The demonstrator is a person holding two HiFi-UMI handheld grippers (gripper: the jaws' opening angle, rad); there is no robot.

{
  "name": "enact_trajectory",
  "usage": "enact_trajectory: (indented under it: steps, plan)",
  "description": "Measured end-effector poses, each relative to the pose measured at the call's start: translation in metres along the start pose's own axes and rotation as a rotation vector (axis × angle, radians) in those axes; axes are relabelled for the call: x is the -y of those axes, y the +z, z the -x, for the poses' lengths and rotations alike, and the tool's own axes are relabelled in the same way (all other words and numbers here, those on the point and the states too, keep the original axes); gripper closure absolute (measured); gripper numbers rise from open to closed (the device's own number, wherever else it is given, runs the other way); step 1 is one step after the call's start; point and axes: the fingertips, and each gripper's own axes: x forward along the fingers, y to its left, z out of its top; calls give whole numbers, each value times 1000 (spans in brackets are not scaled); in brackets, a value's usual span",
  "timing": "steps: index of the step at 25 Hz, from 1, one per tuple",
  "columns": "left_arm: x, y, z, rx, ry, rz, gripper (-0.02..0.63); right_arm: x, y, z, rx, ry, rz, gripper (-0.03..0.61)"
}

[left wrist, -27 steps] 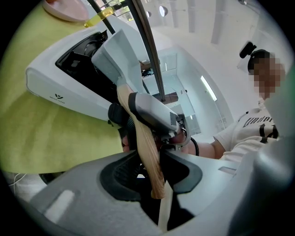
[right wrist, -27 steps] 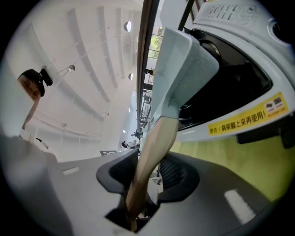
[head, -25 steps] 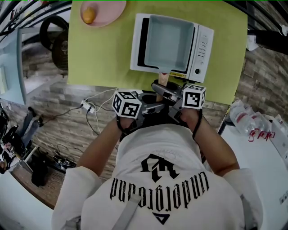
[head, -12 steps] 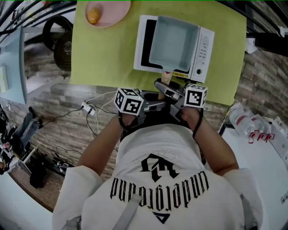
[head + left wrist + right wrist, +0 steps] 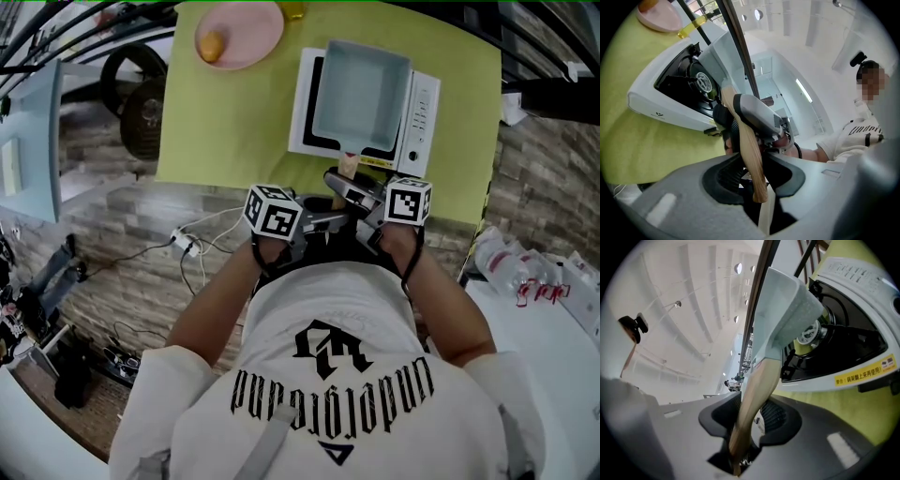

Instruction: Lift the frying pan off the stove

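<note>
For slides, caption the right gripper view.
Right gripper grips the wooden handle of a pale-blue square frying pan over a white stove.

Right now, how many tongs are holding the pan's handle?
2. The left tongs pinch the wooden handle from the person's left; the right tongs pinch it from the right.

**A mock kitchen set up inside a lab-like hall**

A portable stove [image 5: 419,114] and a pink plate [image 5: 251,42] are laid out on a yellow-green counter [image 5: 234,122] at twelve o'clock. Loose cables [image 5: 202,234] are strewn over the stone-patterned floor [image 5: 131,291] at nine o'clock. A high white ceiling [image 5: 825,37] with strip lights [image 5: 804,91] is seen in the left gripper view.
</note>
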Motion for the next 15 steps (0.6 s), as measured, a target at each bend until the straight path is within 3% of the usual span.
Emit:
enact_trajectory:
  steps: [15]
  plan:
    - [69, 24, 35, 57, -33, -143, 476, -88, 14, -4, 33, 20, 142, 448]
